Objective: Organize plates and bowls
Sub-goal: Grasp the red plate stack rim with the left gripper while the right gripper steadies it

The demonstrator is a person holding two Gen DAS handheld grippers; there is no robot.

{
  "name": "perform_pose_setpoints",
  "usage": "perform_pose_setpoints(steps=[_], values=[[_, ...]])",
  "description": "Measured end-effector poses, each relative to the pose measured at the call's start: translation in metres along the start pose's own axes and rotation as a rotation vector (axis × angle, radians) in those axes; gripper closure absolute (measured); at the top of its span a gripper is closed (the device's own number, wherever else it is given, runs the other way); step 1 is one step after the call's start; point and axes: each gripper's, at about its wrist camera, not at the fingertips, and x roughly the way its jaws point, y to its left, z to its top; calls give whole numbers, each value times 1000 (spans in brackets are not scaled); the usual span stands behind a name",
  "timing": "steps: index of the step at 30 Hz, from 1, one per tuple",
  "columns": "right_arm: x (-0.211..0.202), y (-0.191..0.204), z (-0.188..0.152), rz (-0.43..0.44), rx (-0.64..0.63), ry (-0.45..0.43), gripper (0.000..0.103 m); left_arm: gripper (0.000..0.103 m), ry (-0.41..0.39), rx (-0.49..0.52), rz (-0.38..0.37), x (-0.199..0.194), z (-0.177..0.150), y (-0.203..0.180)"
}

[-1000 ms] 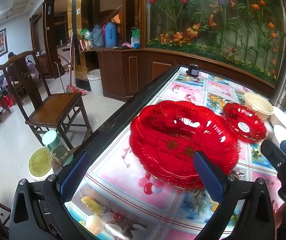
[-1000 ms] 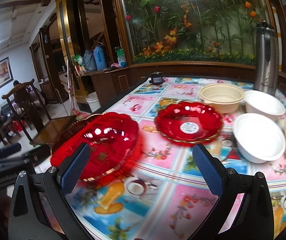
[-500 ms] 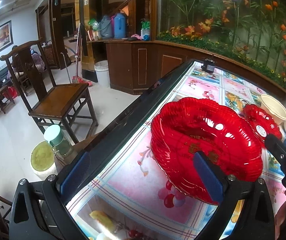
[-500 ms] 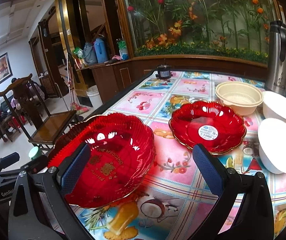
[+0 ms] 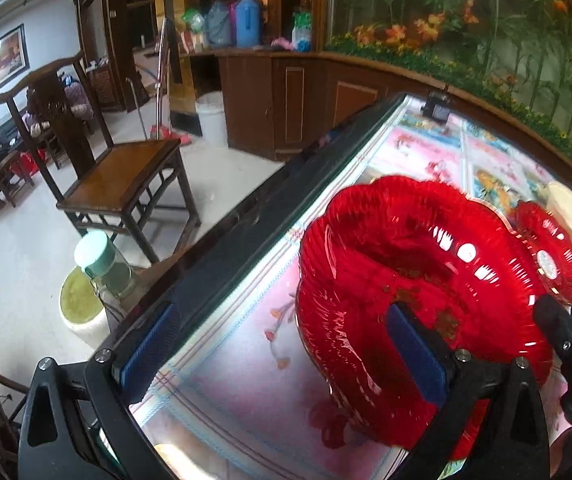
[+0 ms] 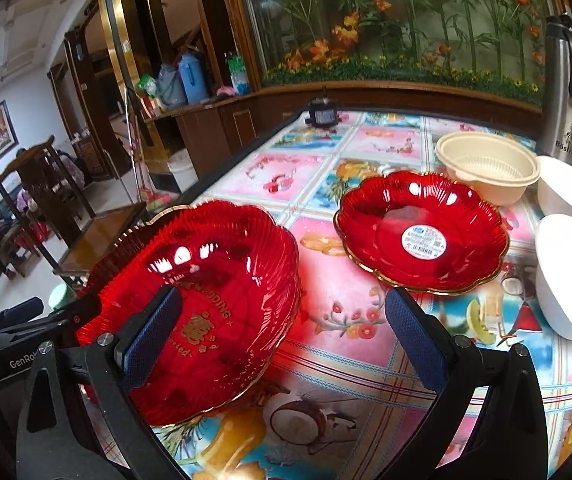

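Note:
A large red fluted plate (image 5: 406,280) (image 6: 214,300) with gold lettering lies near the table's left edge; a second rim shows under it. My left gripper (image 5: 282,344) is open, its right finger over the plate's near side, its left finger off the table edge. My right gripper (image 6: 282,336) is open too, with its left finger above the plate's inside and its right finger over the tablecloth. A smaller red plate (image 6: 422,232) (image 5: 550,256) with a white sticker sits behind. A beige bowl (image 6: 486,172) and two white bowls (image 6: 566,192) (image 6: 570,276) stand at the right.
The table (image 6: 366,344) has a bright fruit-pattern cloth and a dark left edge (image 5: 246,216). A steel thermos (image 6: 566,92) stands at the back right, a small black object (image 6: 322,114) at the far end. A wooden chair (image 5: 122,176) and a green-lidded jar (image 5: 102,268) are beside the table.
Both grippers have come closer to the large red plate, which now fills more of each view. The left gripper has swung left, so more floor and chair show.

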Motion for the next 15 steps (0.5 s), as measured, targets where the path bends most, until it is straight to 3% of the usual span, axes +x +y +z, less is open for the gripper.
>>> perform_pose_setpoints(steps=[3,6,8,9,11,14,15], values=[[14,-2,0,2,20,58,4,1,57,-5,-10,12,1,-3],[30,-8,-1,27,65,122,17,3,104,7,-2,22,-2,-7],[41,-13,-3,53,102,171,34,13,132,8,-3,26,-5,-7],[38,-14,-2,49,108,147,38,15,146,6,-12,29,-5,-6],[40,-17,-2,91,134,159,65,28,128,-6,-24,26,-6,-4],[41,-18,-3,110,148,166,87,47,115,-7,-50,21,-5,-4],[41,-18,-3,119,152,168,88,52,114,-7,-59,22,-4,-5]])
